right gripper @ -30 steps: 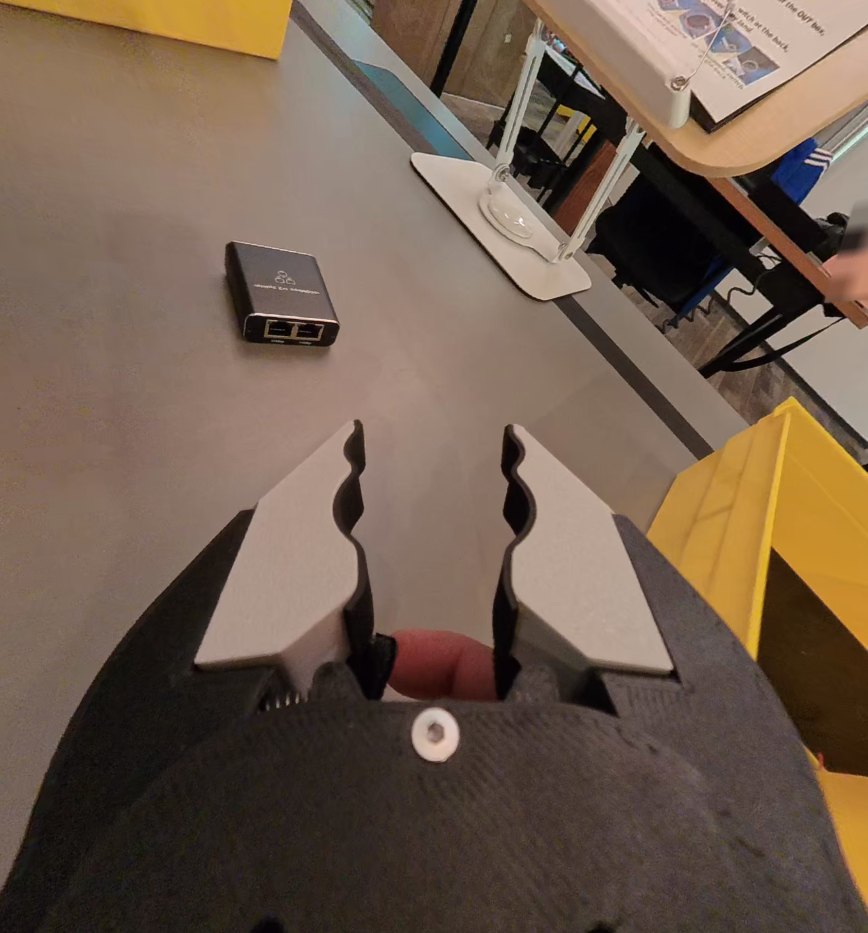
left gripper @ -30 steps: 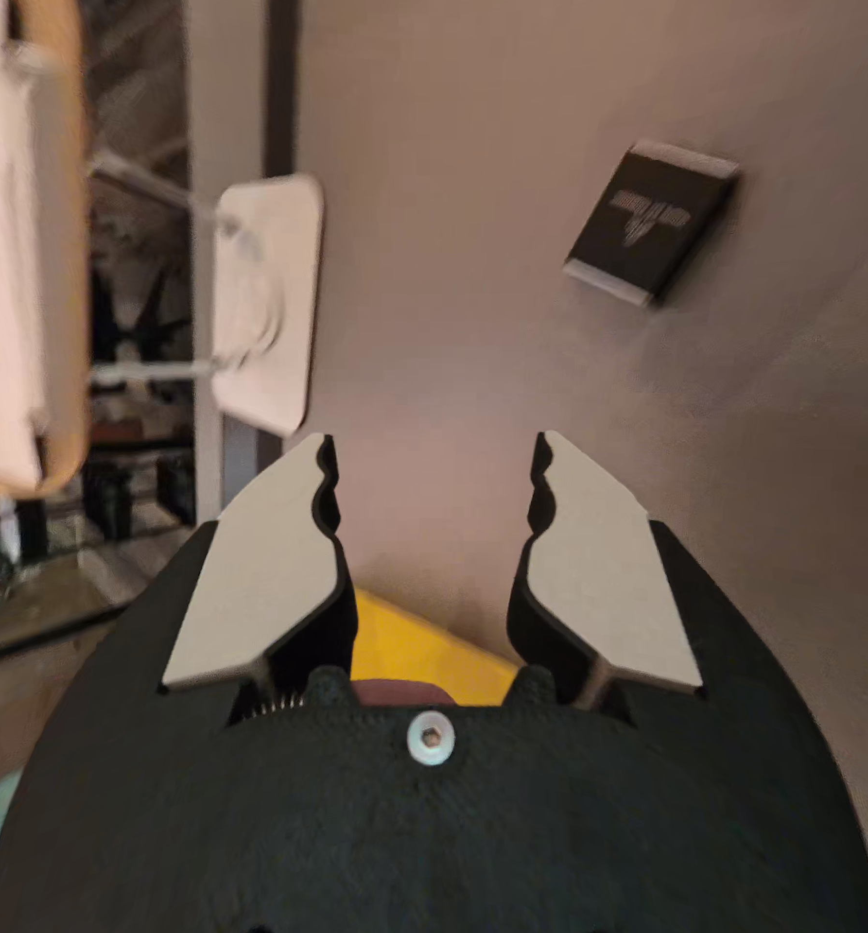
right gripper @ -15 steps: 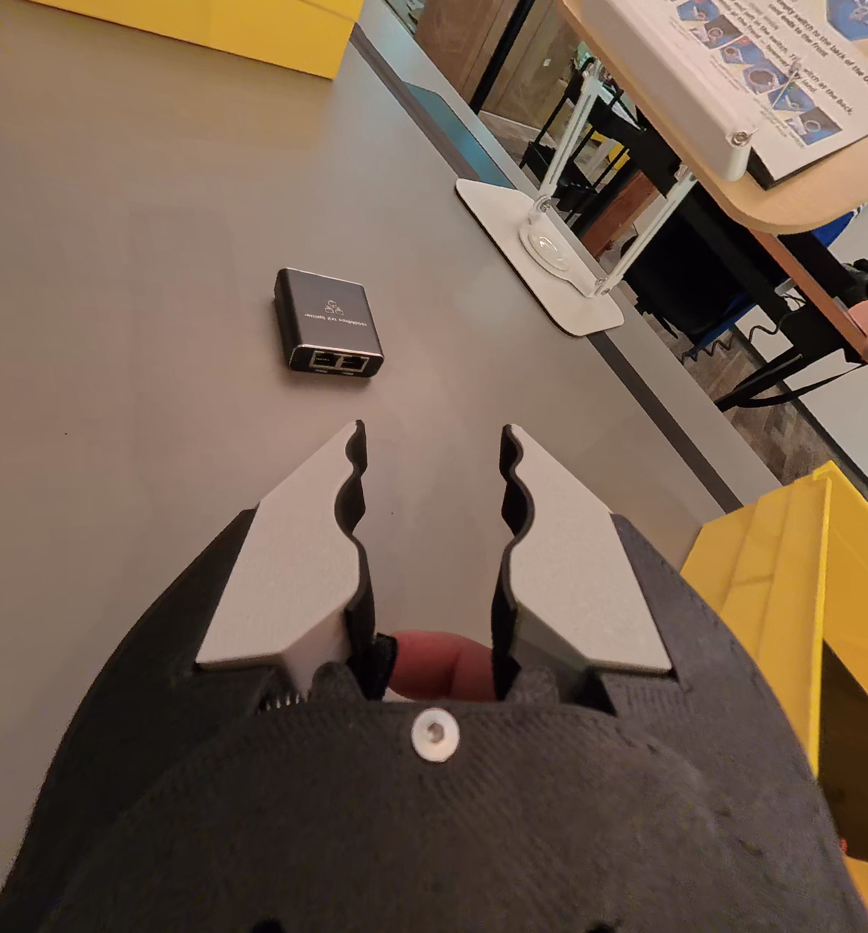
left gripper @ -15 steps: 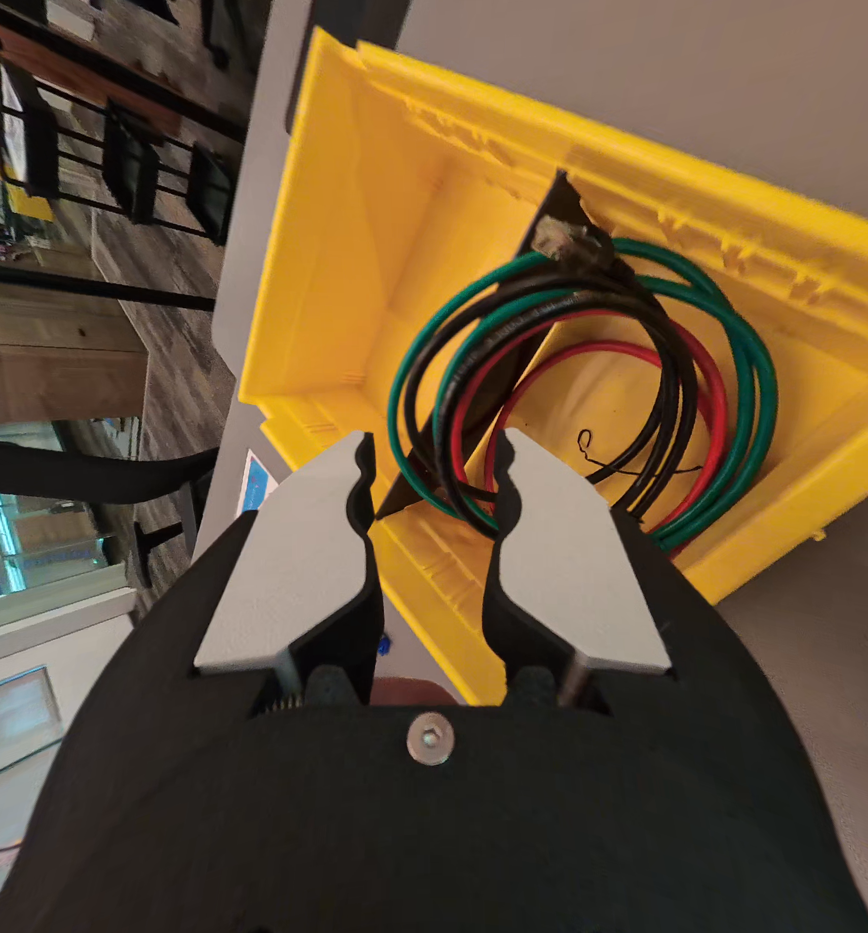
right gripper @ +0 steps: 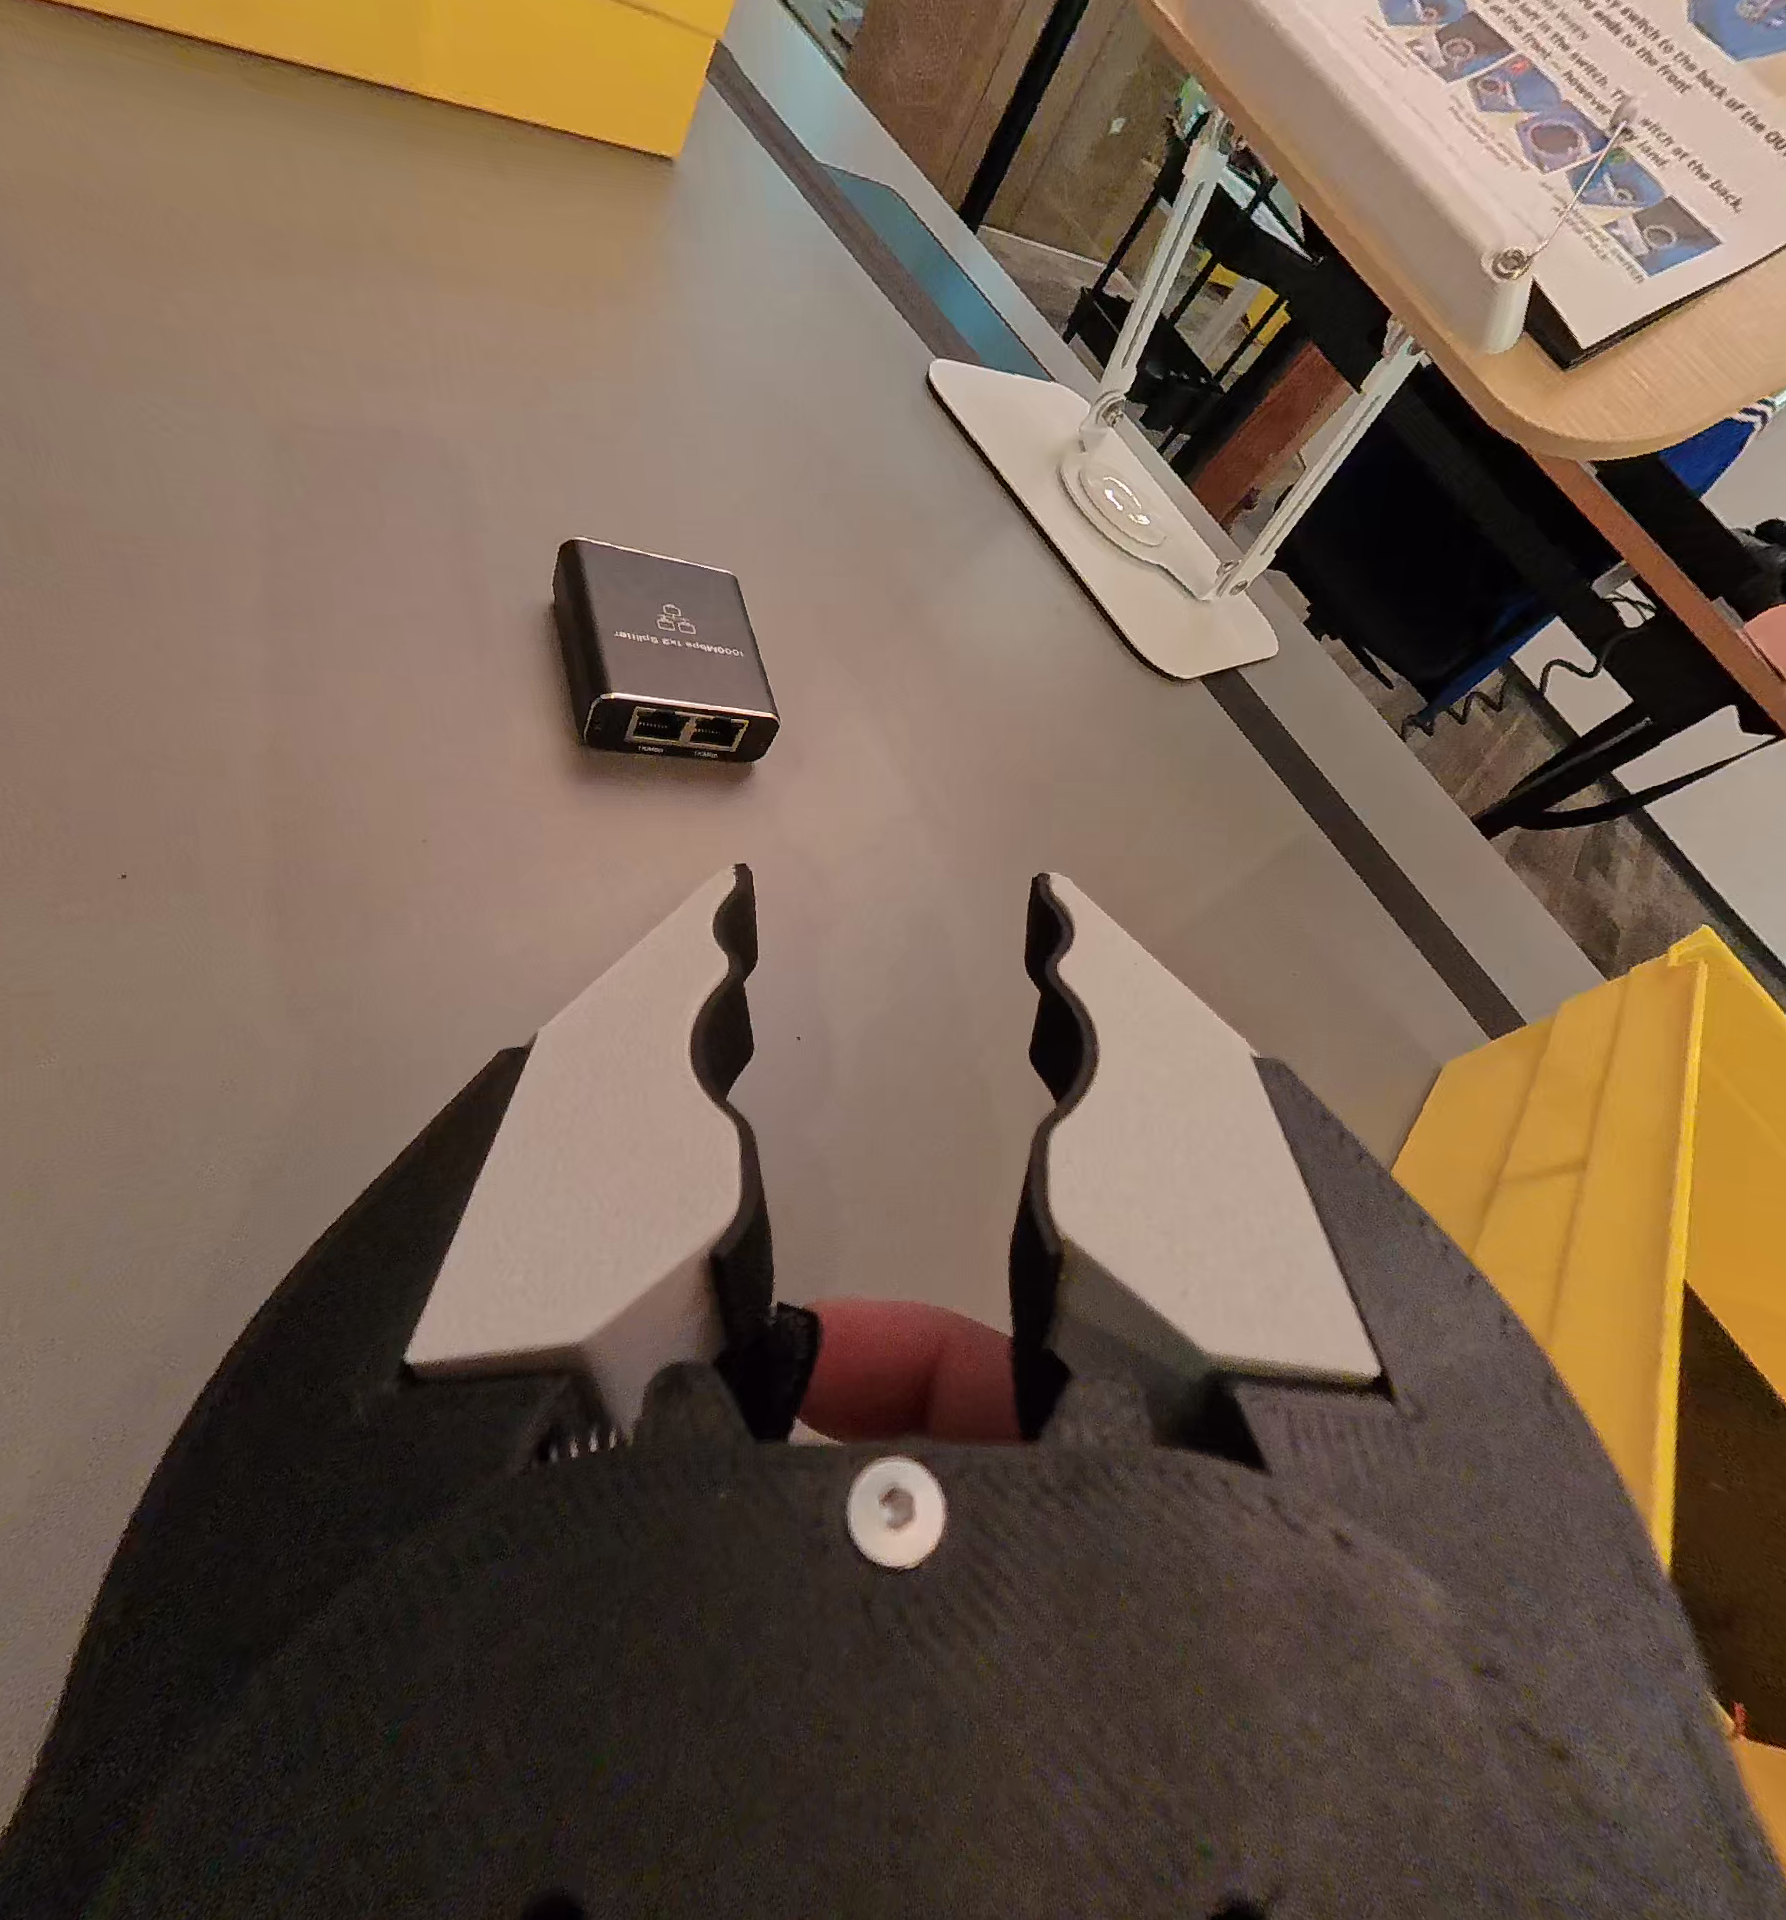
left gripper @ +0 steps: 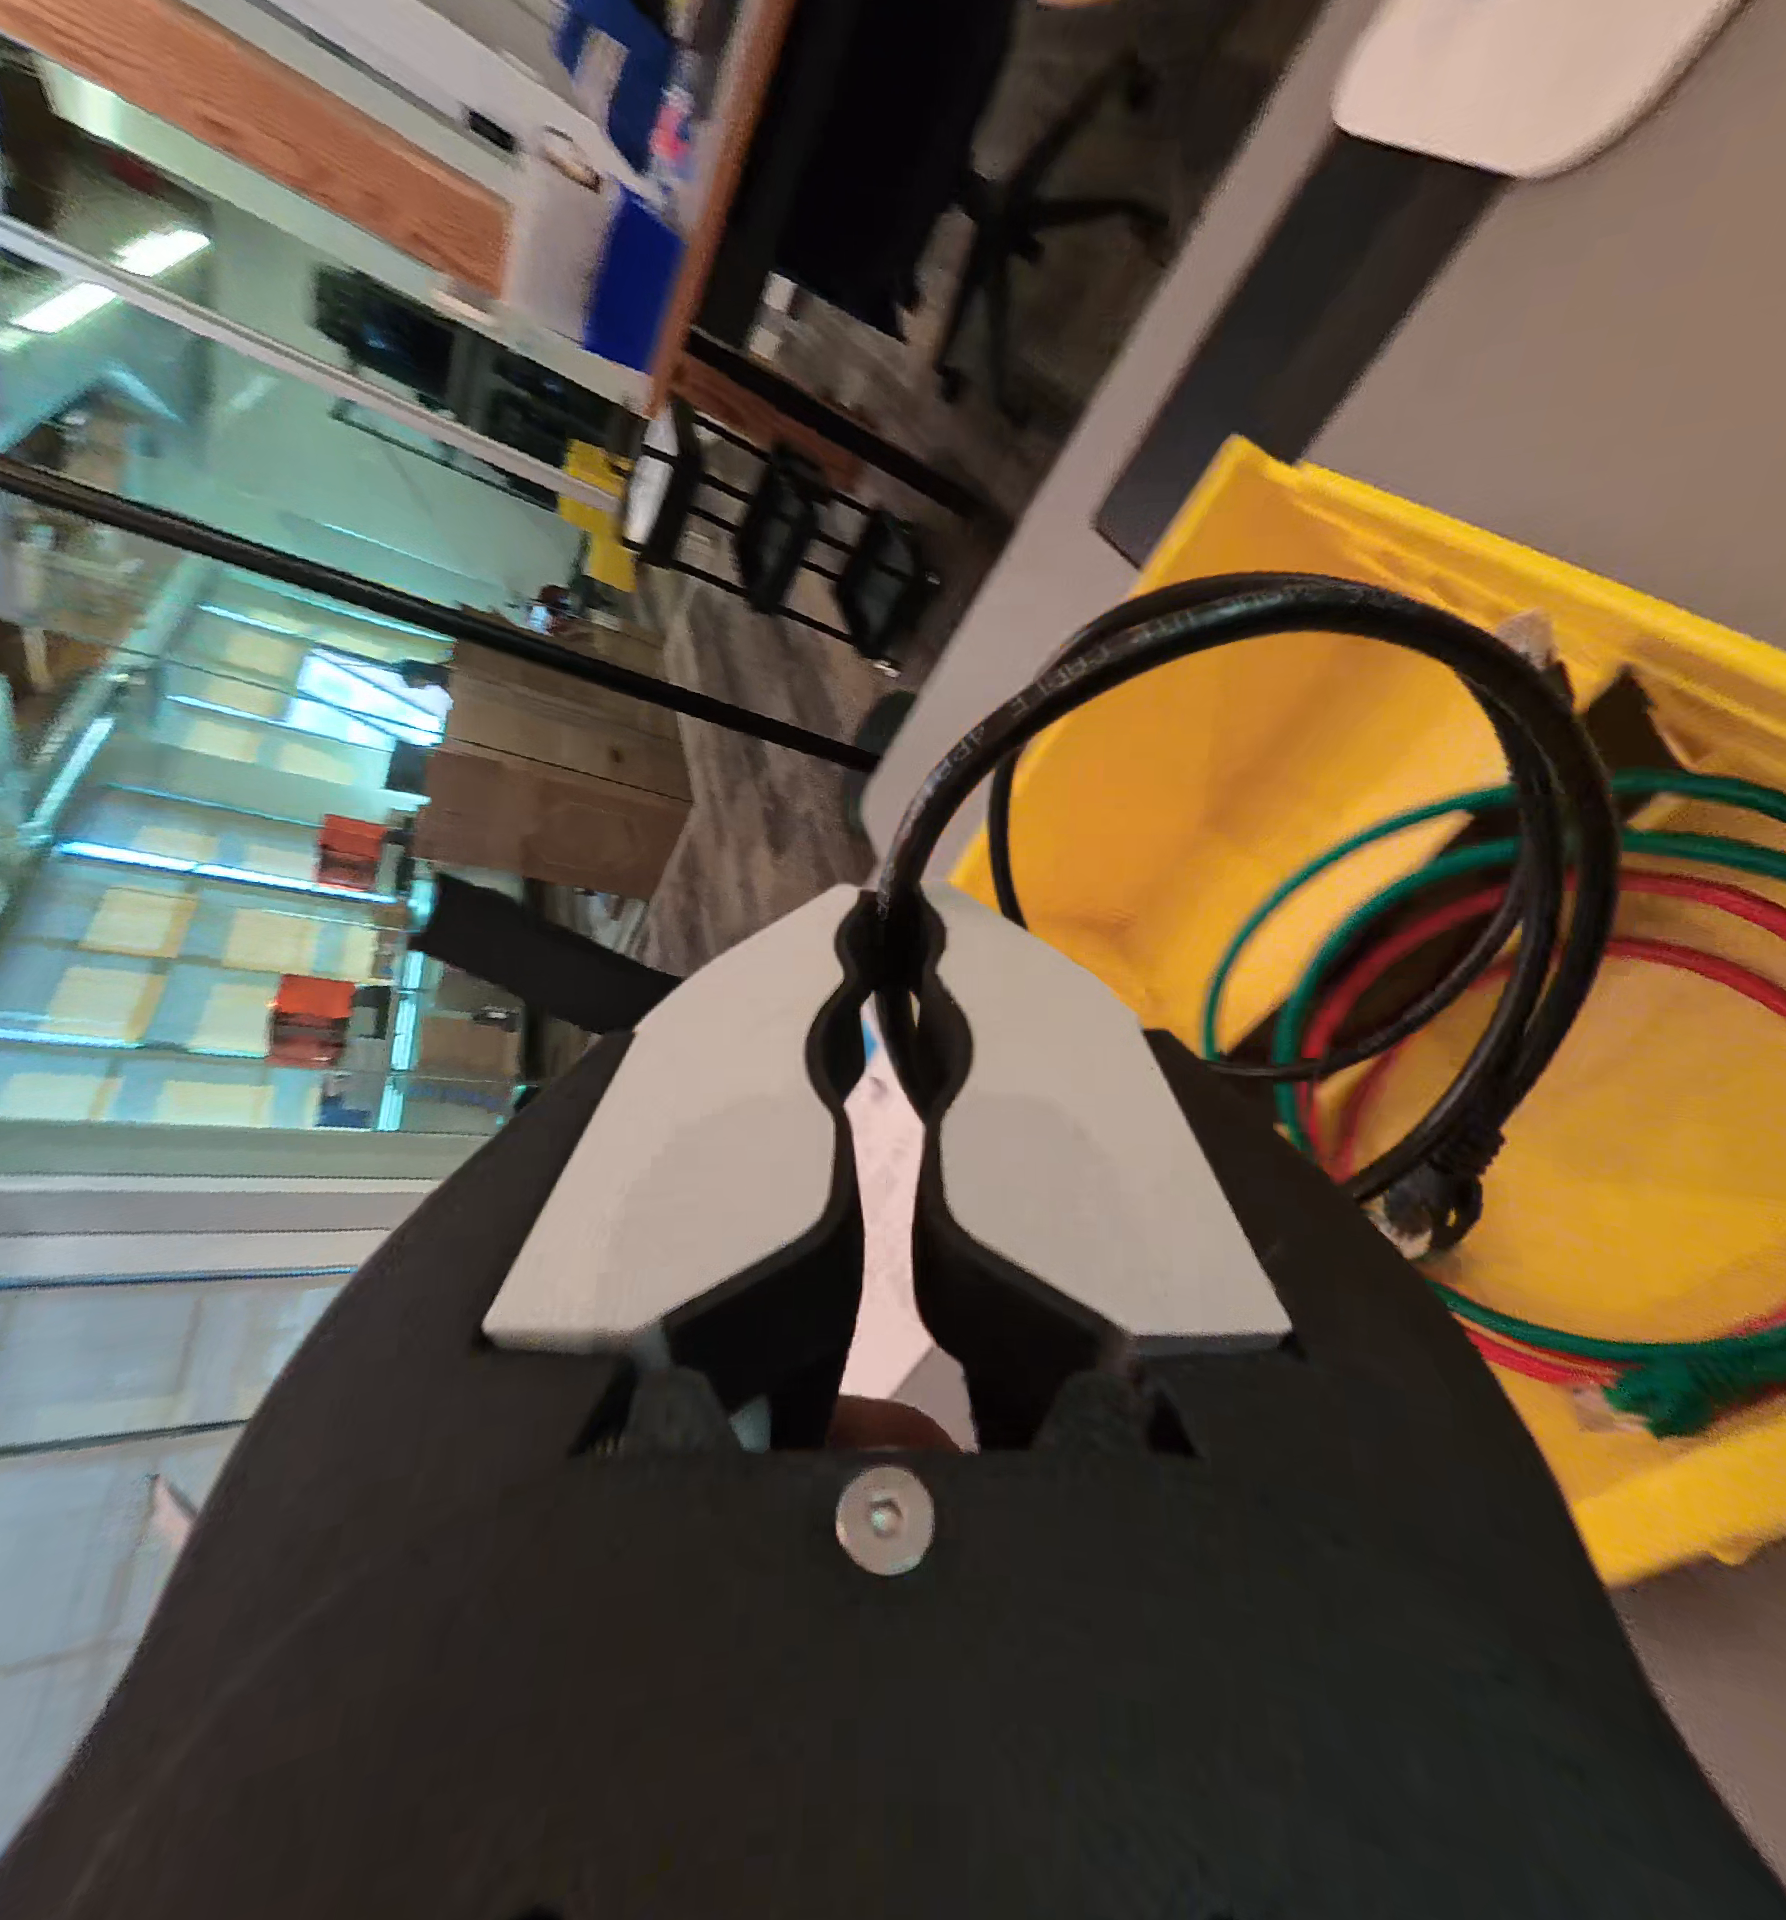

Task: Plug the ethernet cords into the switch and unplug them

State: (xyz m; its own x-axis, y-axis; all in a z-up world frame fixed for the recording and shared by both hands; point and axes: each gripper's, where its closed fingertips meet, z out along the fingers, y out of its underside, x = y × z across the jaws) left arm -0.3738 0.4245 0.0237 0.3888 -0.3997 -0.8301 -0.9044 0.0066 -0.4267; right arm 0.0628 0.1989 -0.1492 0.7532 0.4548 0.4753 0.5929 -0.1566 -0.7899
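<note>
In the left wrist view, the left gripper (left gripper: 887, 920) is seen clamped on a black ethernet cord (left gripper: 1284, 613), pinched at the fingertips. The cord arcs over a yellow bin (left gripper: 1232, 748), where green cords (left gripper: 1408, 852) and red cords (left gripper: 1699, 961) lie coiled.

In the right wrist view, the right gripper (right gripper: 891, 883) is held with its fingers apart — nothing between them. The black switch (right gripper: 660, 644) rests on the grey table (right gripper: 245, 468) ahead, ports facing the gripper — both unplugged.

A white stand (right gripper: 1107, 509) sits at the grey desk's (right gripper: 245, 436) far edge, holding a wooden board (right gripper: 1554, 416) with a printed sheet (right gripper: 1616, 125). Beyond the edge stand black chairs (left gripper: 827, 561).
</note>
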